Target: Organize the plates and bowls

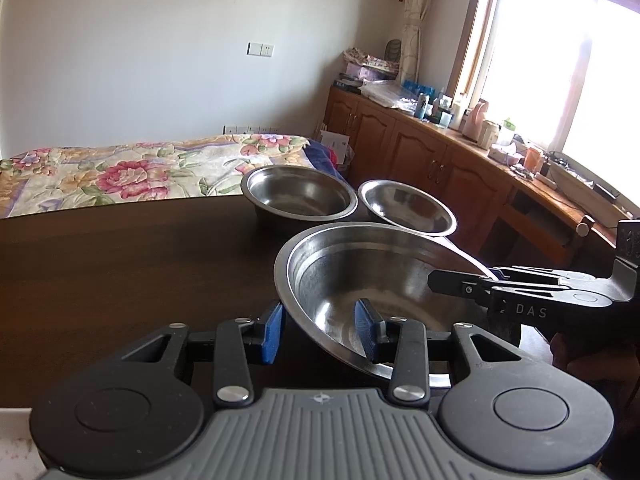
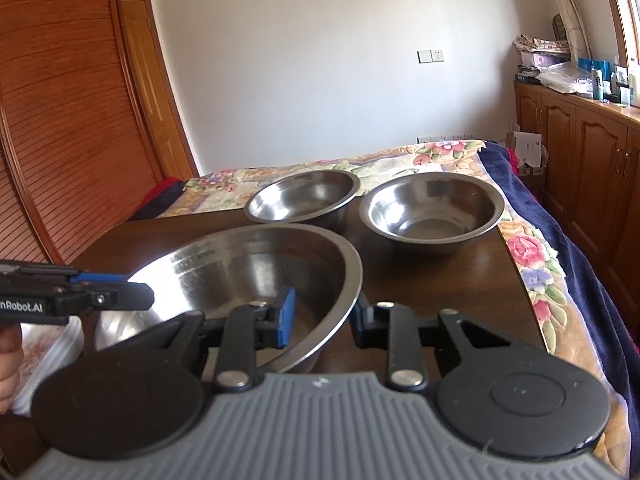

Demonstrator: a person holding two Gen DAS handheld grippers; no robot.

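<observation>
— Left gripper (image 1: 320,330)?
— Jaws parted, blue pads (image 1: 273,328) well apart; the right-hand pad sits lower in the view. Level, pointing forward.
— Right gripper (image 2: 322,316)?
— Jaws parted too; one blue pad (image 2: 286,316) visible, the other hidden. A hand (image 2: 10,354) shows at the left edge.

The right gripper (image 2: 320,316) straddles the large steel bowl's (image 2: 240,264) rim, fingers apart — two smaller bowls (image 2: 304,196) (image 2: 432,208) stand behind on the dark table (image 2: 440,280).
</observation>
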